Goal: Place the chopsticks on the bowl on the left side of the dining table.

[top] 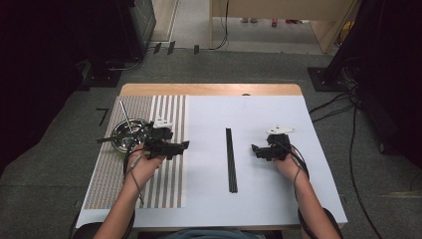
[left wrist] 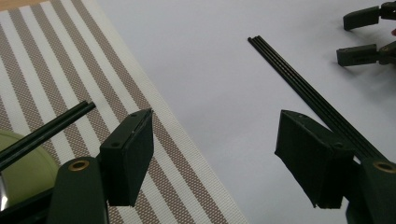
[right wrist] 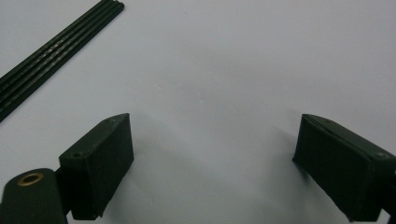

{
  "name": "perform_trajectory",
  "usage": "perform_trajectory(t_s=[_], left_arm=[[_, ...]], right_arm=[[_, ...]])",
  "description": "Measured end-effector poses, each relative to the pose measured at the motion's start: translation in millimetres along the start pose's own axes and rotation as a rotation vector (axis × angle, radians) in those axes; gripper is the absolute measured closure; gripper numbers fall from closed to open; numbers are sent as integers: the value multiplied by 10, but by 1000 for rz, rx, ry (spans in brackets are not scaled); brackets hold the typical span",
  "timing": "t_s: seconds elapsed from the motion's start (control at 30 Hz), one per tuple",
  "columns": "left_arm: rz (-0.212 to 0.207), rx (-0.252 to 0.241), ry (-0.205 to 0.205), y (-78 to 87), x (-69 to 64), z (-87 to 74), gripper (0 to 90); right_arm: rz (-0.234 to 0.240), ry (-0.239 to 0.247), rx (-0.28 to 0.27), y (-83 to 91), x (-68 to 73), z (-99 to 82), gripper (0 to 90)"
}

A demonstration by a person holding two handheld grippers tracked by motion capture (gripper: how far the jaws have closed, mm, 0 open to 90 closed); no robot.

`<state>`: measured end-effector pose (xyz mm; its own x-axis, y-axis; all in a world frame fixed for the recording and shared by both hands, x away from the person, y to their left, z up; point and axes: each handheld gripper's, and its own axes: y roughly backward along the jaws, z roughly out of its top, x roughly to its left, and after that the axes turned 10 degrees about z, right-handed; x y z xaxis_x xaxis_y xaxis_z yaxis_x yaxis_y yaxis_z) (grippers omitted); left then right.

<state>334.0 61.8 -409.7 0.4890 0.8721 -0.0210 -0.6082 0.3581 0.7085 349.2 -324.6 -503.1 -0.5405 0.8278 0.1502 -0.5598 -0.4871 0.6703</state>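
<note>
Both hands hover low over the bench (top: 278, 199), and the black chopsticks (top: 231, 159) lie bundled together on the white sheet, running near-to-far right between the two grippers. The left gripper (top: 185, 145) sits over the right edge of the striped placemat (top: 164, 189), jaws spread wide with nothing between them, nose pointing right toward the bundle. Seen along its jaws in the left gripper view, the chopsticks (left wrist: 308, 95) run just past its right-hand pad, so it looks lined up for a pick. The right gripper (top: 254, 149) waits just right of the chopsticks, also gaping and empty; in the right gripper view the chopsticks (right wrist: 56, 60) lie well off to the upper left, apart from its pads.

Behind the left hand, a metal bowl (top: 124, 135) rests on the placemat with more sticks (top: 130, 122) leaning out of it; one dark pair (left wrist: 44, 133) pokes in close to the left gripper's pad.

The risks as I read them: these are thin, slick rods lying flat, so a closing pinch may catch only some of the bundle and scatter the rest. Coming in too steep could jam a pad into the sheet and wrinkle it. And the trailing hand could nudge the bowl or its leaning sticks.
</note>
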Motion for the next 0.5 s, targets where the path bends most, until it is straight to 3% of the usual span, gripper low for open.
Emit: perform_trajectory(t_s=[0.5], left_arm=[[-32,-19,-83,-196,-286,-92,266]], right_arm=[[0,0,0,0,0,0,111]])
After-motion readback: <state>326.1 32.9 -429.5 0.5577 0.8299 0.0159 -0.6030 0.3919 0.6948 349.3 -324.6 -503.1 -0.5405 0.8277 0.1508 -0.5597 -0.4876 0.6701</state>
